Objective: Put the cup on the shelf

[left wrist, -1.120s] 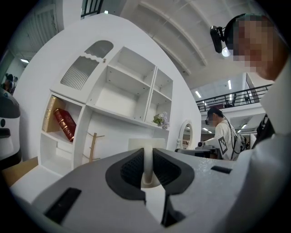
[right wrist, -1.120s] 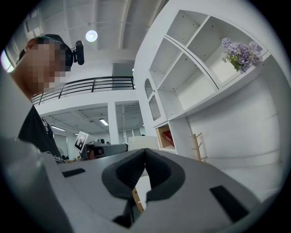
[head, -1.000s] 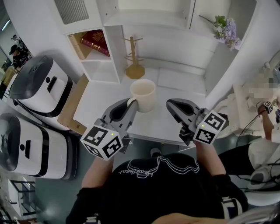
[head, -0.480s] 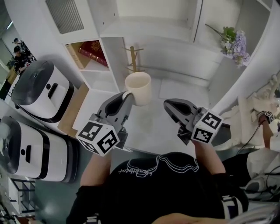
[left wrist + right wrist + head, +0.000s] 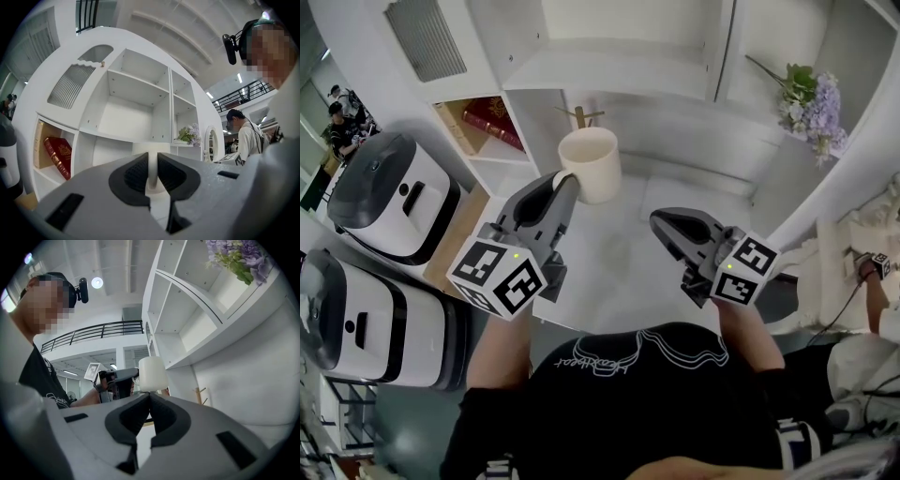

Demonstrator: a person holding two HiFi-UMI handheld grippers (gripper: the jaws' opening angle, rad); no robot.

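Tabletop (image 5: 619,267): white, bare beneath both claws, backed by a tall white shelf unit.
Rice cookers (image 5: 389,202): two, white and black, low at the left beside the tabletop, out of the way.
Right claw (image 5: 661,222): shut tight on nothing, parked low over the tabletop, apart from the cup (image 5: 591,164).
Left claw (image 5: 565,181): clamped on the cup's thin handle, reaching up and forward.
Cup: cream, upright, clear of the tabletop, in front of the low middle opening.
Change: higher and closer to the shelf than a second ago; same grip on the handle; right claw about where it was.
Meaning: lift judged done, carry under way, placing not yet begun.
Mug tree (image 5: 579,117): wooden, just behind the cup, mostly hidden by it; worth steering clear of.
Red book (image 5: 492,122): leaning in the low left compartment.
Shelf (image 5: 619,56): wide empty compartment above the cup, probably the goal; reachable only with more height.
Flowers (image 5: 814,98): purple, far right, well apart from the likely path.
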